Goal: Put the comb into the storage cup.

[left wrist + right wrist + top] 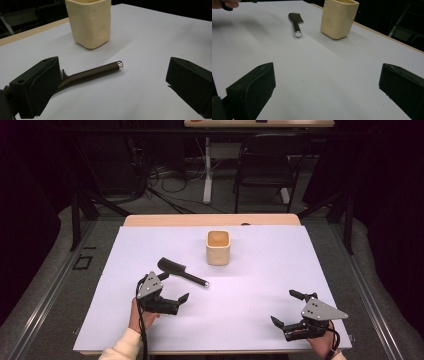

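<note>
I see the bench (260, 320) covered by a white sheet, with a strip of pale wood showing along its far edge. A cream-coloured, square-mouthed ceramic cup (218, 247) stands upright a little toward twelve o'clock from the sheet's centre. Well apart from it, at about eight o'clock of the cup, lies a dark brown spatula-like tool with a flat blade and a slim handle ending in a silver cap (181, 271). It rests flat on the sheet, blade toward ten o'clock and capped end toward four o'clock.

My left hand-held gripper (173, 293) sits low over the sheet at about seven o'clock of the centre, just beside the tool's blade, at six o'clock of it. Its jaws stand wide apart with nothing between them. In the left gripper view the tool's handle (92, 73) runs out from behind the left jaw, and the cup (89, 22) stands beyond it.

My right hand-held gripper (287, 307) is at about five o'clock, well apart from both things, jaws also spread wide and empty. In the right gripper view the tool (295, 21) and the cup (339, 18) lie far ahead.
</note>
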Motion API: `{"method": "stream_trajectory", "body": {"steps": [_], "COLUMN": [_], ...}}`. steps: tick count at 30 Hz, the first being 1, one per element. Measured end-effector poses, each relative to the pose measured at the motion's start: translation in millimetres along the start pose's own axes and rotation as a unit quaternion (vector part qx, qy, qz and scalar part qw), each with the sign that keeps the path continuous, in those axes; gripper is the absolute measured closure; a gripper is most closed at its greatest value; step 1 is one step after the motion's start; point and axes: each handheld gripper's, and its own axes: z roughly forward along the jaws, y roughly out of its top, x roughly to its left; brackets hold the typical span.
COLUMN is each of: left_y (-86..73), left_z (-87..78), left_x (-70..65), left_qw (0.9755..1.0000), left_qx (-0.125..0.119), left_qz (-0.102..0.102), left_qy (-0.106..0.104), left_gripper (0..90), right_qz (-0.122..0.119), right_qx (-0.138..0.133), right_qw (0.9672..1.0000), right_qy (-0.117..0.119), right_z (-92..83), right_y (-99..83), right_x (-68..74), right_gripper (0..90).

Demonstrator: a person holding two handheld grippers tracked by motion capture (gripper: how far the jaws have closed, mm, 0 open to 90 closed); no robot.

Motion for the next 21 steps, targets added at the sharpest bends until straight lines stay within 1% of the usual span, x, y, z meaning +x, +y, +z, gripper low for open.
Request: {"method": "stream_trajectory", "body": {"steps": [4,6,9,13,21], "left_y": [4.2,7.0,10.9,14.2,20.5], "left_z": [15.6,21.6,29.6,40.3,57.7], "left_x": [0.2,0.4,1.1,1.5,3.2], "left_qw": [0.9999,0.9999,0.9998,0.9996,0.9987], "left_qx": [0.014,0.013,0.019,0.030,0.047], "left_qz": [0.000,0.000,-0.001,-0.001,-0.006], "left_qy": [-0.001,0.003,0.007,0.004,0.020], "left_gripper": [0.0,0.0,0.0,0.0,0.0], "right_qz": [0.000,0.002,0.001,0.001,0.001], "right_qx": [-0.003,-0.002,0.002,0.004,0.000], "right_qw": [1.0000,1.0000,1.0000,1.0000,1.0000], "right_qy": [-0.004,-0.005,-0.003,-0.002,0.000], "right_z": [-2.7,-2.7,-2.4,-2.8,-3.8], "right_y": [-0.6,-0.7,-1.0,-1.2,-0.9], "right_x": [0.4,0.4,0.7,1.4,1.5], "right_gripper": [0.2,0.2,0.2,0.2,0.2]}}
